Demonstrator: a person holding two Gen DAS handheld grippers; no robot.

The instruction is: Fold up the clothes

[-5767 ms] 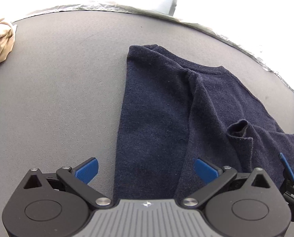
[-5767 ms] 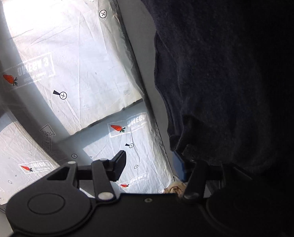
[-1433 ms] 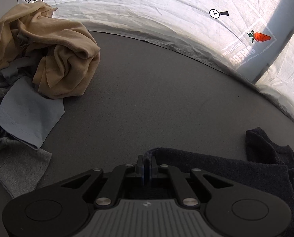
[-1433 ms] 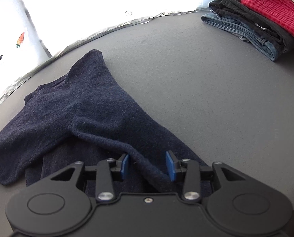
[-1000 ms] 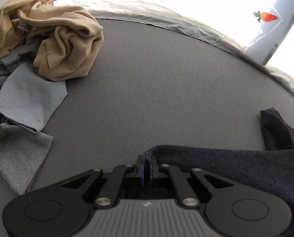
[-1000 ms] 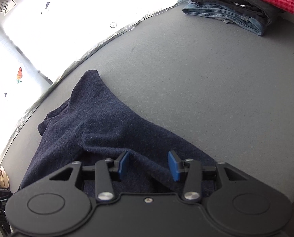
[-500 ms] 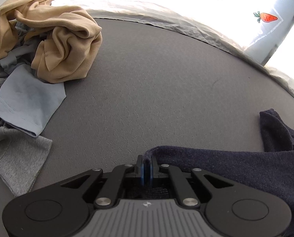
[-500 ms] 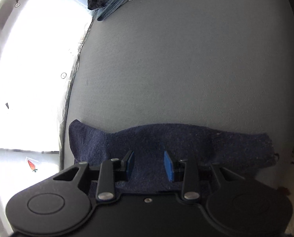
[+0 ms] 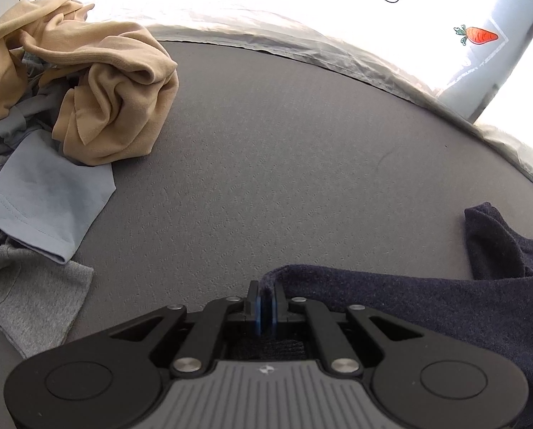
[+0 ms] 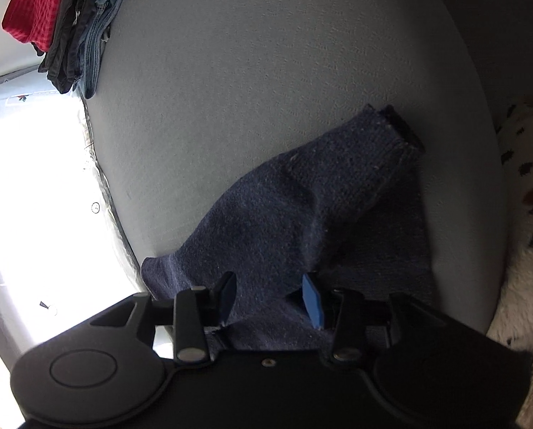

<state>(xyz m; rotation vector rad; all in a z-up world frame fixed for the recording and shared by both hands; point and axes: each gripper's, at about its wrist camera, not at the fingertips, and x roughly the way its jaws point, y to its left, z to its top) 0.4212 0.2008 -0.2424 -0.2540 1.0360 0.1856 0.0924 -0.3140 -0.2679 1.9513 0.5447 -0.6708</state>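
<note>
Navy sweater (image 9: 427, 307) fabric is seen lying on the grey tabletop (image 9: 284, 150), at the lower right of the left wrist view, with its long edge stretched sideways from the left gripper (image 9: 265, 302) toward the right border of that view. A rolled corner of the knit is pinched between the blue pads of this gripper, which are pressed together on it. A loose flap of the same garment is raised further right, near the table's rim. In the right wrist view the sweater (image 10: 302, 221) is shown running diagonally from the right gripper (image 10: 270, 295) up to the right, where a sleeve ends in a dark ribbed cuff (image 10: 404, 130) pointing toward the upper right. The jaws of the right gripper have just been opening; cloth is lying between the parted blue pads, but whether it is pressed by them cannot be told. A heap of unfolded clothes is visible at the left: a tan garment (image 9: 105, 89) on top, a light blue piece (image 9: 48, 196) and a grey one (image 9: 26, 293) below. A folded stack (image 10: 66, 28), red over dark over denim, is placed at the far table edge, well apart from the sweater.
</note>
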